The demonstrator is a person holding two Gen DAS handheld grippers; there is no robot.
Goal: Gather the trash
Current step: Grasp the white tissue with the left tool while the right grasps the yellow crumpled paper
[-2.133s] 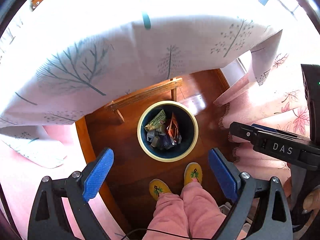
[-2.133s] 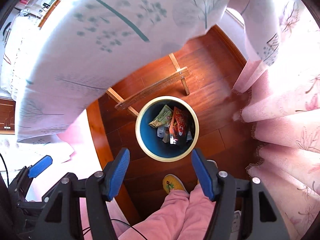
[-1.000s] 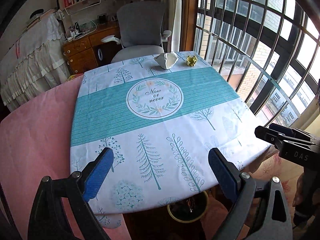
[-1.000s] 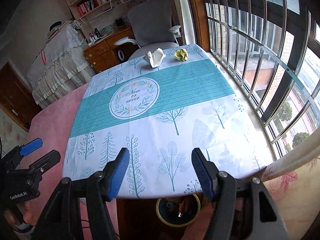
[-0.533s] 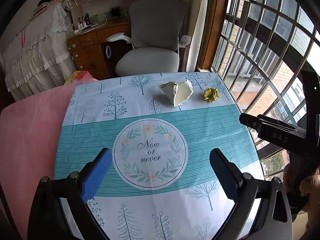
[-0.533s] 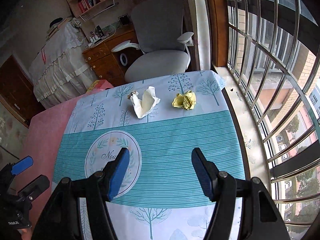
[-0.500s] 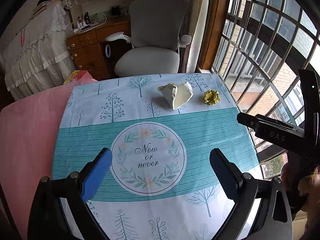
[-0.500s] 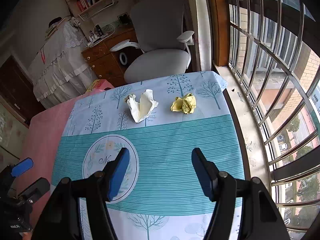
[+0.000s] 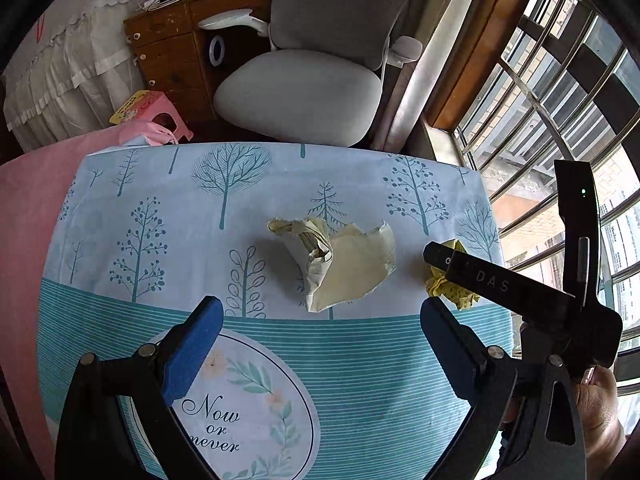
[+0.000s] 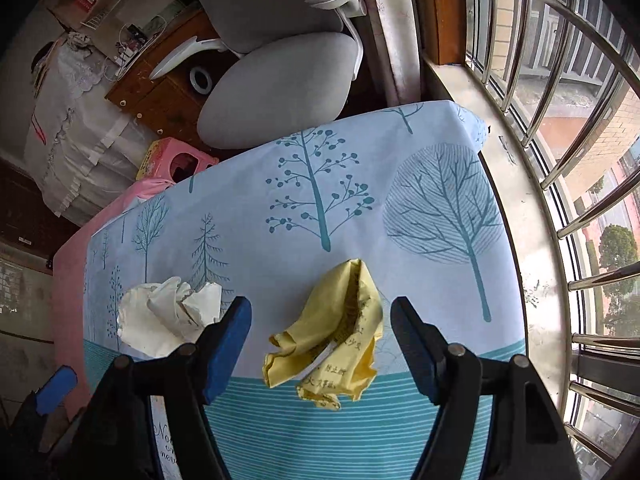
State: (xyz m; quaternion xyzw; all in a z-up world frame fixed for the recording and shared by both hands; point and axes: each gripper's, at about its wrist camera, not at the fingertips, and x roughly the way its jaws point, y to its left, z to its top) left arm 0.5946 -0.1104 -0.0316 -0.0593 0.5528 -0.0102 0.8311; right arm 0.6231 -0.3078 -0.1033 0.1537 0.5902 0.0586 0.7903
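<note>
A crumpled cream paper (image 9: pixel 340 264) lies on the tree-print tablecloth (image 9: pixel 160 208), just beyond my open left gripper (image 9: pixel 320 328), roughly centred between its blue pads. A crumpled yellow wrapper (image 10: pixel 336 340) lies between the open fingers of my right gripper (image 10: pixel 320 332), which is not shut on it. The cream paper also shows in the right wrist view (image 10: pixel 168 316), left of the right gripper. In the left wrist view the yellow wrapper (image 9: pixel 452 292) is partly hidden behind the right gripper's body (image 9: pixel 520 292).
A grey office chair (image 9: pixel 304 88) stands past the table's far edge. A pink stool (image 9: pixel 148 112) and a wooden desk (image 9: pixel 176 56) are at the back left. A barred window (image 10: pixel 580 160) runs along the right. A pink cloth (image 9: pixel 24 240) covers the left side.
Both grippers swung up from the trash bin on the floor and moved forward over the table. The two crumpled papers are now much closer, the yellow one between the right fingers.
</note>
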